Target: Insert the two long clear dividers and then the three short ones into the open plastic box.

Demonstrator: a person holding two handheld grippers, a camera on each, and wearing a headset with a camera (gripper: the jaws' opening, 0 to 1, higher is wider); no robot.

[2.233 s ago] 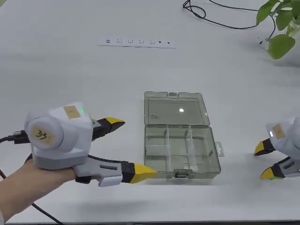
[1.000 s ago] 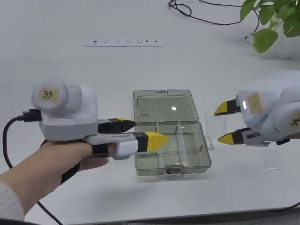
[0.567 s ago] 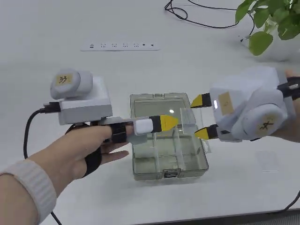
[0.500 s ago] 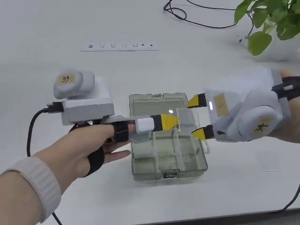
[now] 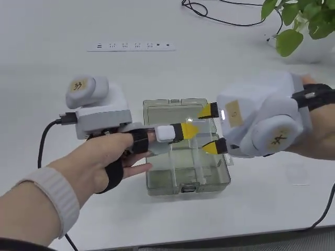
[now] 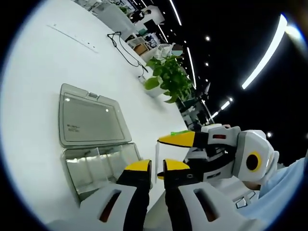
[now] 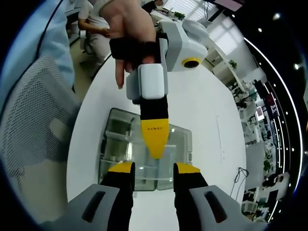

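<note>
you hold the left gripper [image 5: 189, 129] and the right gripper [image 5: 210, 129] nose to nose above the open smoke-tinted plastic box [image 5: 157, 180], so that a thin clear plastic divider [image 7: 154, 180] hangs in the air just over the compartments rather than lying on the bench.

in the right gripper view the right jaws stand apart with that clear plate spanning the gap between them, which reads as a clamp on its two ends. the left jaws are nearly together, with a narrow slit between their yellow tips. in the left gripper view the divider shows edge-on in line with that slit, but i cannot tell whether they pinch it or merely sit against it. the pose suits a hand-over or a steadying touch before you lower the piece. by its span it looks like one of the short ones, though that is a guess.

the box lies with its flat hinged lid [image 5: 167, 112] folded back away from you, and clear partitions [image 5: 198, 164] already stand upright inside – so you need a free slot, not a bare floor.

the plain white workbench [image 5: 235, 219] carries a white power strip [image 5: 132, 46], a looped black cable [image 5: 220, 10] and a green leafy plant [image 5: 298, 21] at the far side, all well apart from the box. bright strip lights [image 6: 262, 57] run across a dark ceiling, and a grey mesh-backed chair [image 7: 43, 110] stands beside the bench.
</note>
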